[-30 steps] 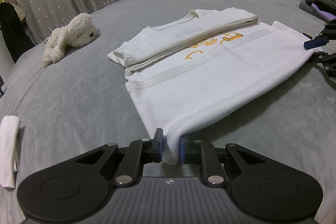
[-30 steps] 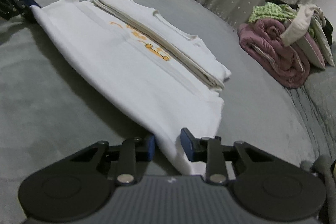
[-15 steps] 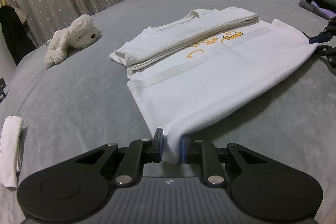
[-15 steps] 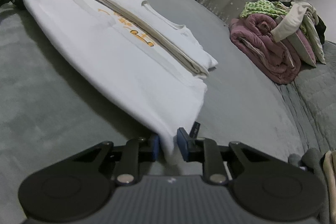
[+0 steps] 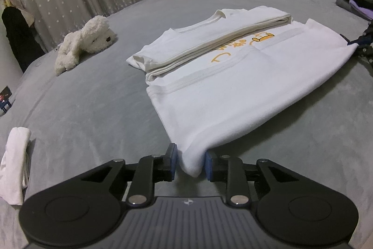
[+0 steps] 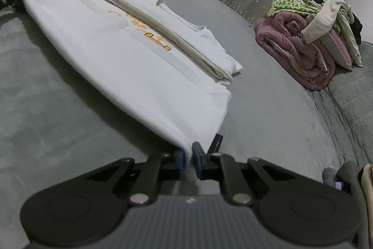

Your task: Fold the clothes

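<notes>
Grey bed [image 5: 93, 109] with a half-folded white T-shirt [image 5: 233, 90] spread across its middle.
Left tool [image 5: 190, 161] is opening, the shirt corner loose between its jaws; right tool [image 6: 188, 159] is clenched on the opposite corner.

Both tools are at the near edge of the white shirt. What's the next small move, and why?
Probably re-close the left tool first: its jaws are opening and the shirt corner sits loose between them. The right tool is shut on its corner, and the far side is already folded in.
</notes>
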